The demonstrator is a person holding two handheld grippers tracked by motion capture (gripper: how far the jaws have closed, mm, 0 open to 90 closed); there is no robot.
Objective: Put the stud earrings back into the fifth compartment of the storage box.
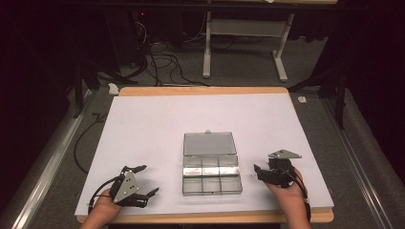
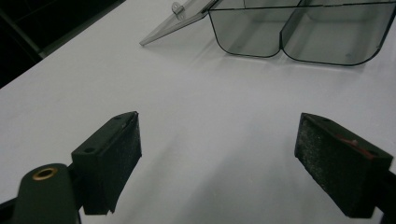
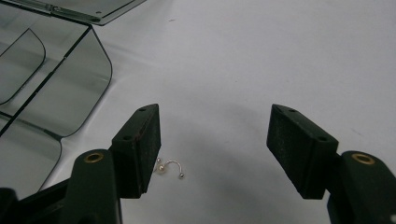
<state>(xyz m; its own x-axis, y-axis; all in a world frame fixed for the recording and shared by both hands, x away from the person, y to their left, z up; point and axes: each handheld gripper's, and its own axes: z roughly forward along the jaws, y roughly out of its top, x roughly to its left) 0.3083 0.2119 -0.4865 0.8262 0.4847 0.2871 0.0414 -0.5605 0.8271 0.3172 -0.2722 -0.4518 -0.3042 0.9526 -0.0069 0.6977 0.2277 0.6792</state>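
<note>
Right gripper (image 3: 215,154) being held over a small pearl earring (image 3: 169,169) beside the open compartment box (image 1: 211,174).

Both grippers' jaws are being kept apart, grasping nothing; the earring is lying on the white table (image 1: 143,129) near the right gripper's left jaw, while the left gripper (image 1: 143,181) is being rested left of the box.

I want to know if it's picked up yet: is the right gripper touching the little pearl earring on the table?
Apart. In the right gripper view the earring lies on the table between the open jaws of the right gripper, bare table showing beside it.
</note>
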